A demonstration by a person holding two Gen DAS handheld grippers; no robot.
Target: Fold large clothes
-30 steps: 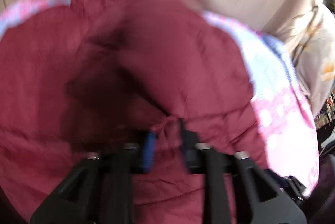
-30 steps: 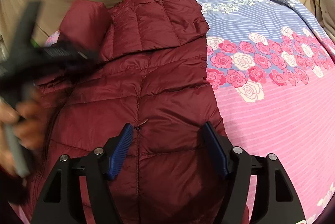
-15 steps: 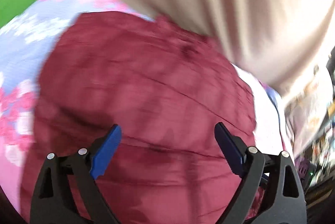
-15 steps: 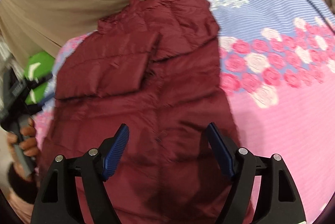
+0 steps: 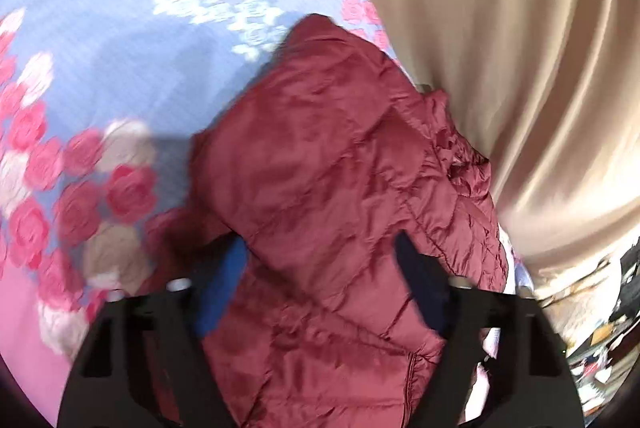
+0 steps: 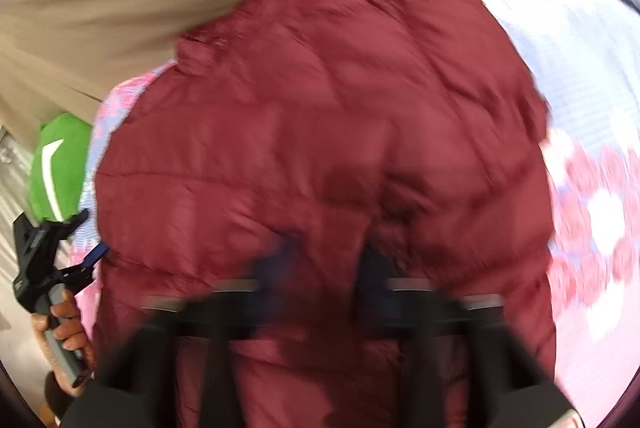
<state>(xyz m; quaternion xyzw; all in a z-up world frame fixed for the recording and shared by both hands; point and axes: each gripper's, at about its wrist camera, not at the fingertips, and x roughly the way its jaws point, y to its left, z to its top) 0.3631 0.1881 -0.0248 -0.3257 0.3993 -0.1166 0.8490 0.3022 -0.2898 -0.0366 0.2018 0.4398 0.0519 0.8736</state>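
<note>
A maroon quilted puffer jacket [image 6: 320, 156] lies on the floral pink-and-blue bed cover [image 5: 100, 68], near its curtain-side edge. Left gripper [image 5: 320, 260] jaws gape; right gripper [image 6: 324, 264] jaws (blurred) cannot be read. Slippery padding could spring unfolded.

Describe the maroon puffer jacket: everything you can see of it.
The maroon puffer jacket is quilted in stitched, padded panels of shiny, nylon-looking fabric. It lies crumpled and partly folded on the floral bedspread, its far edge near the beige curtain. The left gripper straddles a fold, fingers spread. The right gripper is motion-blurred, its fingers close together at the fabric; whether they pinch it is unclear.
</note>
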